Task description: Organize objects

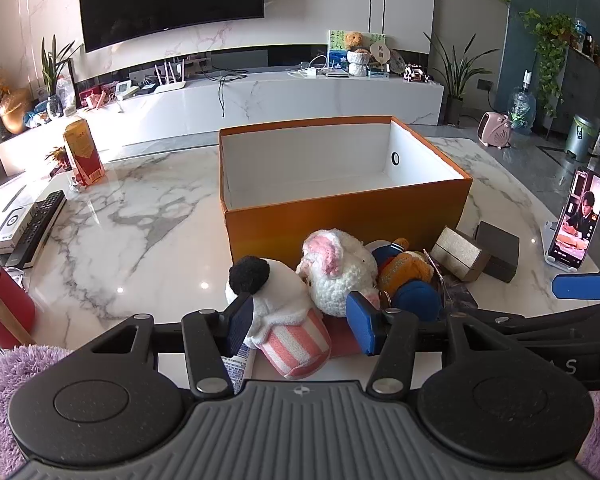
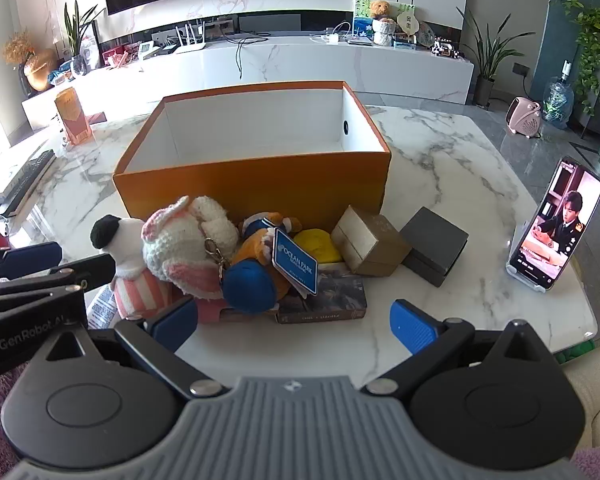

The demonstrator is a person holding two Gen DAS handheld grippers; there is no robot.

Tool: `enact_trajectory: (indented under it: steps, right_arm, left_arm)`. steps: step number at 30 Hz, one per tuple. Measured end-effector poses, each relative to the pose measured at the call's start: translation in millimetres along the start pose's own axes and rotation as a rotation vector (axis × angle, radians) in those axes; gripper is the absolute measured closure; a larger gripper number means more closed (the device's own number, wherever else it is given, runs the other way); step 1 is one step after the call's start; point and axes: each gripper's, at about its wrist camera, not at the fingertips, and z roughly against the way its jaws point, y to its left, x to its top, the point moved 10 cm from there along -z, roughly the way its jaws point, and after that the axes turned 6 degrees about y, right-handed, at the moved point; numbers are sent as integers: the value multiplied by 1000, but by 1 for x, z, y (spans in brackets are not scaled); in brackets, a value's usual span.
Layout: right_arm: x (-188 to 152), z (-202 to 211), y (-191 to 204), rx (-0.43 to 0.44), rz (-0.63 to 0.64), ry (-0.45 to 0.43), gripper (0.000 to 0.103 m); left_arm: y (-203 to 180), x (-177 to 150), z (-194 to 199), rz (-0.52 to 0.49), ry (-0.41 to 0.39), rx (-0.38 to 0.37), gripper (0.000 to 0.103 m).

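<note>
Orange box [image 2: 252, 196] at frame centre empty; toys and small boxes unsorted on tabletop [image 2: 452, 168]; left tool [image 1: 302, 322] spread around striped plush [image 1: 288, 320], right tool [image 2: 296, 326] released

Orange box [image 2: 252, 190] with a white inside, sitting on a white counter [image 2: 440, 160] veined in grey. Pink-and-white striped plush [image 1: 296, 340] with a black pom-pom, white-and-pink crocheted bunny [image 2: 188, 240], blue claw pads [image 2: 414, 326].
</note>
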Motion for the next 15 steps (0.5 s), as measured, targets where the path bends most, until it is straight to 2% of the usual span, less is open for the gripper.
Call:
enact_trajectory:
  steps: [15]
  right_arm:
    - [-3,-5,1,6,2,19,1]
  left_arm:
    - [0,-5,-3,-7,31,-8,43]
